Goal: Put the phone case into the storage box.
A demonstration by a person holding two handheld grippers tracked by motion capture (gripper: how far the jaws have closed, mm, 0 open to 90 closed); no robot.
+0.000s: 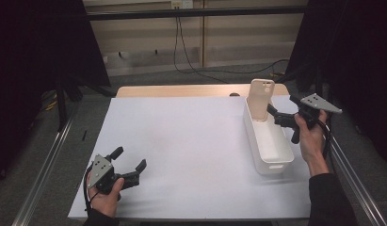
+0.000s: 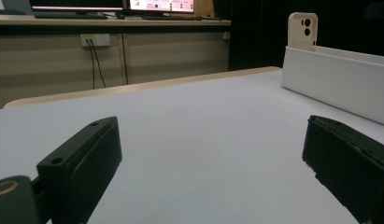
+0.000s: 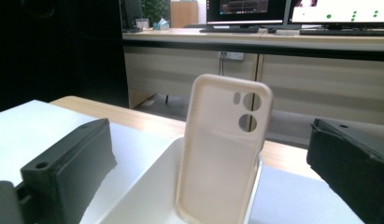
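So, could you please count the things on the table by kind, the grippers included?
Phone case: 1, beige, leaning upright in the bin
Bin: 1, white
Grippers: 2, left gripper and right gripper, both open
Total: 4

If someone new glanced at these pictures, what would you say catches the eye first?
Most striking is the beige phone case, standing upright against the far end of the long white bin on the table's right side. The right tool sits open just beside it, jaws apart and not touching it. The left tool rests open at the near left corner of the white table.
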